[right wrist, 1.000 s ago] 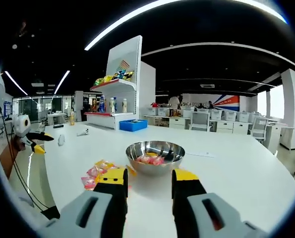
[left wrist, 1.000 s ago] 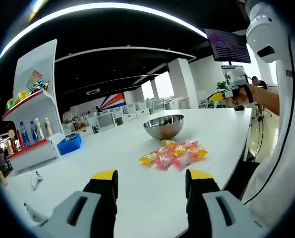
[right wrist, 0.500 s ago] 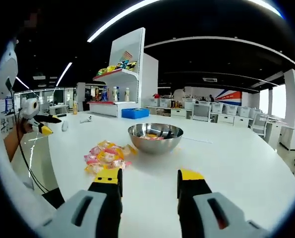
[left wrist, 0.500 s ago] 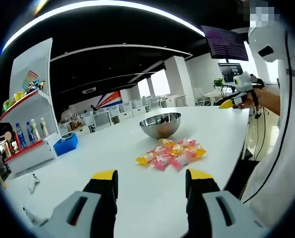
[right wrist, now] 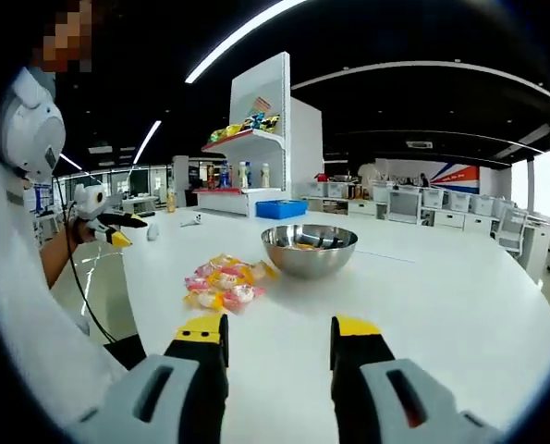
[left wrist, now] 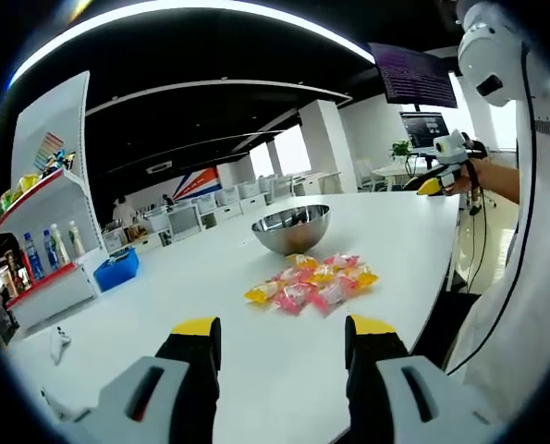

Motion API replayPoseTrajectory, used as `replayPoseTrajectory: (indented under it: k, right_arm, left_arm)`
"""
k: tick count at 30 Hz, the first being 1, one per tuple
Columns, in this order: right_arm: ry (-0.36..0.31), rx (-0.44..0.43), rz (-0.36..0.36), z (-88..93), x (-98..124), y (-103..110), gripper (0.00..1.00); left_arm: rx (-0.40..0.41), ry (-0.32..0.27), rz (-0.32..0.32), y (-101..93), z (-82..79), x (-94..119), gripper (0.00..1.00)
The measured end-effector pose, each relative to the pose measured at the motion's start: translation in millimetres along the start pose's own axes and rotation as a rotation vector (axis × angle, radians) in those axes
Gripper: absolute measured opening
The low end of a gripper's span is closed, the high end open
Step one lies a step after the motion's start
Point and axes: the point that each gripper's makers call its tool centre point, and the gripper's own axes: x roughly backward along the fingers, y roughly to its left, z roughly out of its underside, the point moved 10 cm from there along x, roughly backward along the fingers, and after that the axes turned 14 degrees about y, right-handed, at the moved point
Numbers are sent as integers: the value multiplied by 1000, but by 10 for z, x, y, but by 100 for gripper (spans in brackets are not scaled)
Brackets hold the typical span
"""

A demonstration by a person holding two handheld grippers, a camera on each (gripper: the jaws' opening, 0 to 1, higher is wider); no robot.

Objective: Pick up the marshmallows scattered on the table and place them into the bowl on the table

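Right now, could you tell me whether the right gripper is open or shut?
Open. In the right gripper view, the right gripper shows its two yellow-tipped jaws standing apart with bare white table between them, holding nothing.

White table (left wrist: 256,361) carries a steel bowl (left wrist: 294,228), wrapped marshmallows (left wrist: 311,280) heaped just beside it, and a blue box (left wrist: 119,268) well apart.

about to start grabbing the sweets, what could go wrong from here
The marshmallows lie bunched in one touching pile, so open jaws might catch two wrappers or scatter the rest.

The pile sits fairly near the table edge on the person's side; a nudged one could slide off.

The steel bowl is round-bottomed and looks light; bumping its rim while dropping could rock or push it. Both the left gripper and right gripper are open and empty.
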Motion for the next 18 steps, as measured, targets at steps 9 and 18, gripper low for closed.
replayPoseTrajectory:
  k: [9, 18]
  right_arm:
    - [121, 162, -33, -75, -38, -57, 44]
    - [142, 211, -12, -98, -54, -60, 44]
  left_arm:
    - [-108, 62, 61, -71, -55, -157, 54]
    - [-194, 132, 89, 6, -91, -219, 54]
